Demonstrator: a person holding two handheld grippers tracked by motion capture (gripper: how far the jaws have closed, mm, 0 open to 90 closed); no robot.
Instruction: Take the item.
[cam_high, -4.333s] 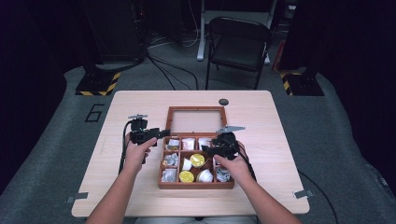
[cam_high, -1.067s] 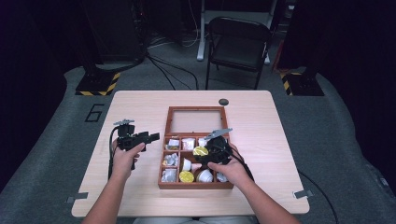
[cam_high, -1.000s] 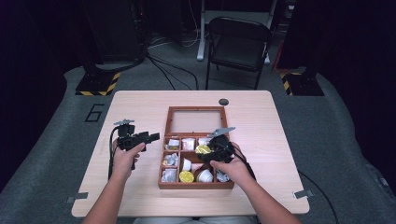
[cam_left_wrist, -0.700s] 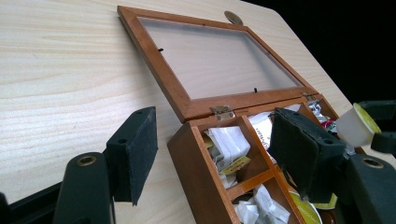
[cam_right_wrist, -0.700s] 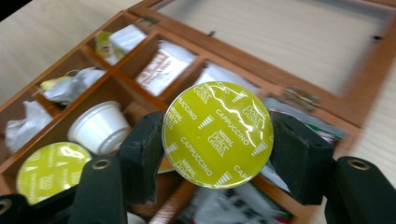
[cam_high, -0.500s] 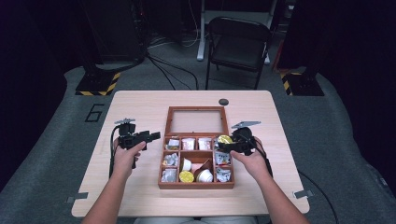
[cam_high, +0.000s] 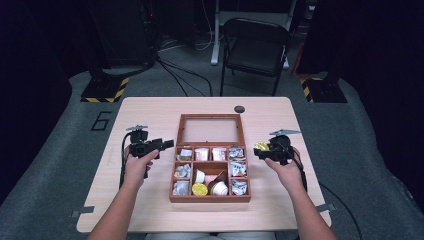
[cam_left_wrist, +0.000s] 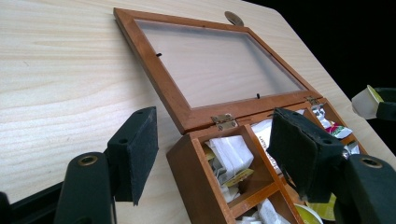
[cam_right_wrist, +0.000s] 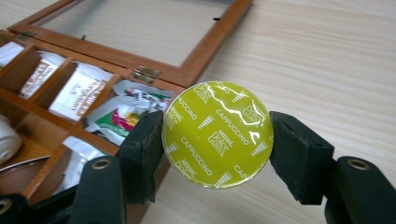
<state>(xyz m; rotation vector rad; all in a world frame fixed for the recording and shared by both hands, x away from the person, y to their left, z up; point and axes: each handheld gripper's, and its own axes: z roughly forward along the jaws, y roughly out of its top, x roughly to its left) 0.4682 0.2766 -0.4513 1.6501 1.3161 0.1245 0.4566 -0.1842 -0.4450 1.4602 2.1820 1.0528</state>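
Right gripper (cam_high: 261, 150) carried the capsule (cam_right_wrist: 217, 134) out beside the box (cam_high: 210, 197).

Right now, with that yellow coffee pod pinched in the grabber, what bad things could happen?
The right gripper holds the capsule only by its round rim, over bare table beside the wooden box. It might slip, drop and roll away. Squeezing harder could dent its shiny foil lid. The box's glass lid lies open and flat close by, so a careless swing of either gripper could knock it.
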